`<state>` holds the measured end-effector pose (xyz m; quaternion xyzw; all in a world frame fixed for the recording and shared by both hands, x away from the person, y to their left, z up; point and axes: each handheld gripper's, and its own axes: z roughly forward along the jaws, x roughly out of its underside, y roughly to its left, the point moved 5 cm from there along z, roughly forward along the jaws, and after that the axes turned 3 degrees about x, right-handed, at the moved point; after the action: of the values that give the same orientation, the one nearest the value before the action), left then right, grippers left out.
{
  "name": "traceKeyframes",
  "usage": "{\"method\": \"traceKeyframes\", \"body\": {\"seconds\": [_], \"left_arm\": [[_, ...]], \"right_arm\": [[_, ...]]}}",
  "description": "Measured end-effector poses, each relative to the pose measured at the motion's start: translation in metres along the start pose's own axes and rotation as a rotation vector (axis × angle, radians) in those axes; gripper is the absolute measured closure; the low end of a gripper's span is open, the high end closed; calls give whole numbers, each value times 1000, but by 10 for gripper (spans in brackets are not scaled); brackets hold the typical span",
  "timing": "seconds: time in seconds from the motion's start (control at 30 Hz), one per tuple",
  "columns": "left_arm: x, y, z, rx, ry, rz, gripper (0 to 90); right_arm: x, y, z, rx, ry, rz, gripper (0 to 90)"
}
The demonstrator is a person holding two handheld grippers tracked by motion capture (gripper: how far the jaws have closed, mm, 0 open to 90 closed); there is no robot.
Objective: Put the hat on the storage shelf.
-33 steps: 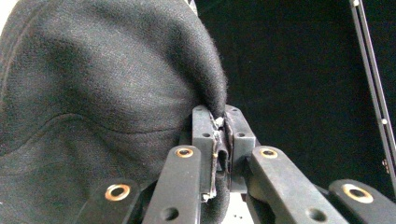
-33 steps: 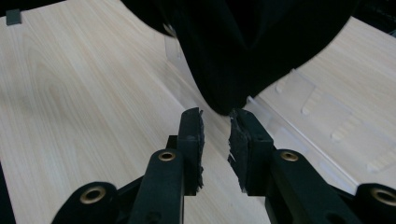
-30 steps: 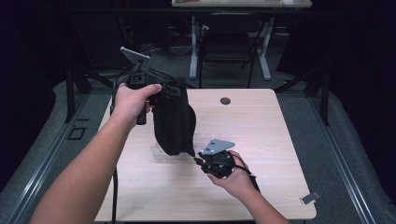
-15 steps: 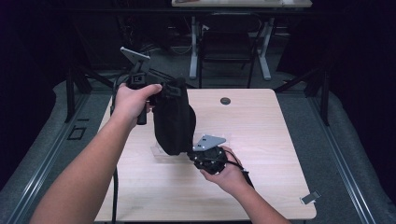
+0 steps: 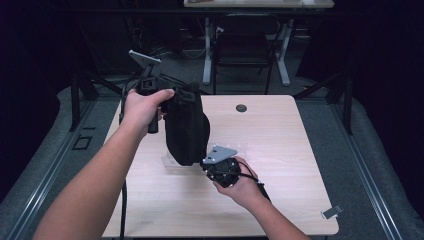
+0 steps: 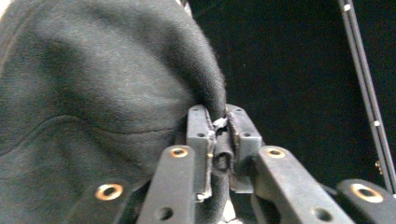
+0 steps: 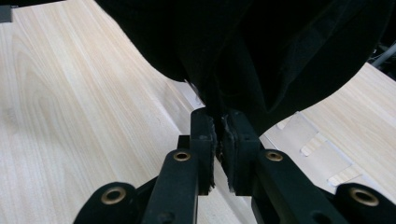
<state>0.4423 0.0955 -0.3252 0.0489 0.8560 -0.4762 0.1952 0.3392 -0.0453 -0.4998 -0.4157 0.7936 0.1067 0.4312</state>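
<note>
A black cloth bag hangs above the wooden table. My left gripper, held up at the left, pinches the bag's gathered top edge. In the left gripper view the gripper has the fabric and a cord squeezed between its pads; its jaws have just been opening a little, with the cloth still between them. My right gripper reaches the bag's lower edge from the front right. In the right gripper view the gripper has just been closing, and the dark cloth is now caught between its pads.
A clear plastic sheet with pale strips lies on the table under the bag. There is a dark round grommet at the table's far middle and a small grey piece near the front right corner. Chair and desk legs stand beyond the table.
My right gripper has edged up and left to the bag's lower edge and closed on it. The left hand and the bag have stayed where they were.
</note>
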Motion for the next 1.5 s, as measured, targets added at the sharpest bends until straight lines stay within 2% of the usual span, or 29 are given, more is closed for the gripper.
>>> {"method": "traceKeyframes", "body": {"seconds": [0.1, 0.27, 0.33, 0.43, 0.6, 0.83, 1.03, 1.1, 1.23, 1.5], "left_arm": [[0, -1, 0, 2, -9, 28, 763], [-2, -6, -4, 42, -47, 27, 659], [-3, -6, -9, 22, -69, 52, 622], [-4, -4, -15, -1, -75, 96, 595], [-4, 3, -28, -30, -93, 96, 578], [-5, 17, -45, -62, -120, 76, 576], [-4, 30, -52, -108, -119, 79, 577], [-3, 33, -54, -110, -124, 73, 577], [-2, 39, -57, -118, -123, 66, 577], [1, 51, -65, -150, -123, 58, 577]], "right_arm": [[1, -1, -1, 6, 6, -9, 833], [1, -2, -2, 15, -4, -5, 840], [2, -3, -2, 19, 1, -5, 842], [3, -3, -2, 18, 2, -3, 843], [5, -3, -2, 19, -2, 3, 843], [10, -5, -3, 17, -11, 29, 845], [19, -10, -1, 19, 16, 56, 848], [23, -11, 2, 24, 36, 58, 849], [30, -14, 3, -1, 27, 108, 850], [31, -15, 2, 14, 25, 109, 846]]}}
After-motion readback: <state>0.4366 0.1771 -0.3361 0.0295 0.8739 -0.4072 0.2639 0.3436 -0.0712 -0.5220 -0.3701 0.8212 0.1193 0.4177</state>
